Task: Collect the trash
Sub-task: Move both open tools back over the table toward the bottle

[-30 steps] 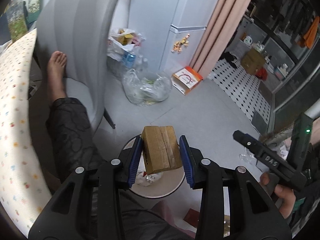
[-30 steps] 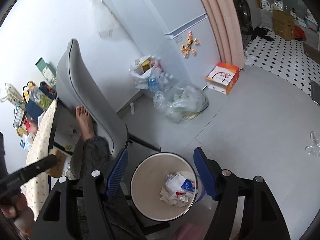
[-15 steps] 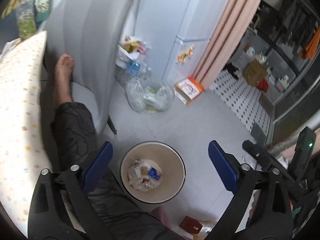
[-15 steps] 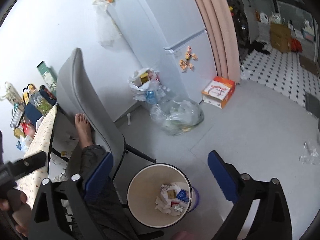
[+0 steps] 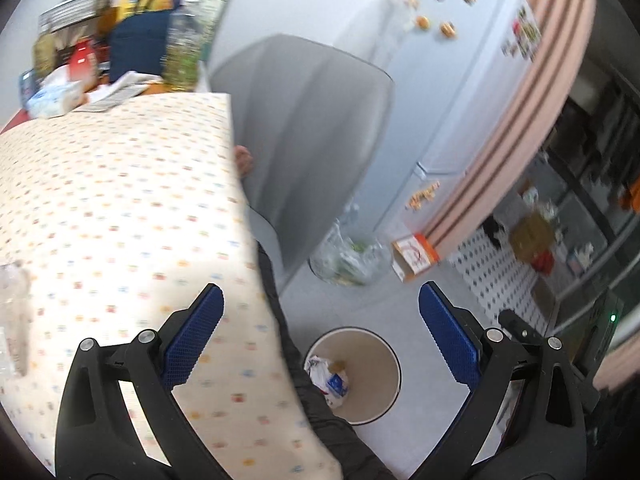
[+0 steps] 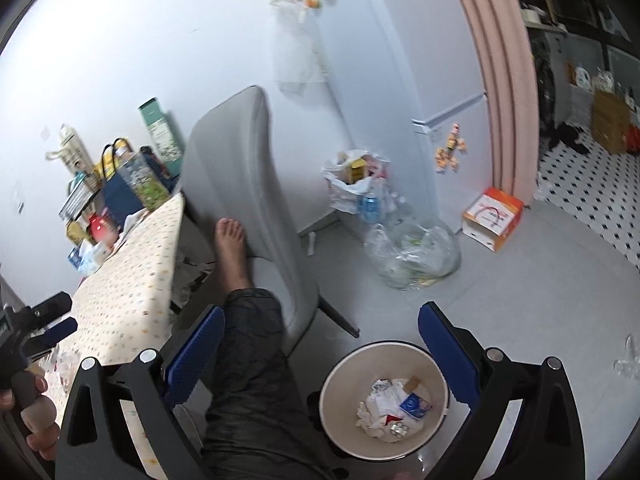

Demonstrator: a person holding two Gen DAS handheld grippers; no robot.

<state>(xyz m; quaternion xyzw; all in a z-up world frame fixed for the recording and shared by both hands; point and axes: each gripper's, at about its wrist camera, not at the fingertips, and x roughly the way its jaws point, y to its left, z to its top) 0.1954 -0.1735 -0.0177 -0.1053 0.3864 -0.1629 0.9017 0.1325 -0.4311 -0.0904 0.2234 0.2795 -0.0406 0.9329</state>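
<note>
Both my grippers are empty with jaws spread wide: the left gripper (image 5: 320,320) hangs over the near edge of the table (image 5: 120,200), the right gripper (image 6: 320,332) above the bin (image 6: 384,400) on the floor. The bin sits just right of my leg (image 6: 248,344), with crumpled paper and a small blue packet (image 6: 416,404) lying in it.

The trash I can make out next is a clear plastic scrap (image 5: 14,320) at the table's left edge, and another bit of clear plastic (image 6: 628,360) on the floor at far right. My guess is the table scrap comes next. It looks thin and slippery, so wide jaws could skid over it or pinch the tablecloth along with it, dragging the cloth. The left view is blurred, so I can't judge the scrap's shape well. The far end of the table is crowded with bags (image 5: 136,40) and a bottle (image 5: 182,52); a careless sweep could knock them. On the way to the bin, a loose hold could drop the scrap onto my leg.
</note>
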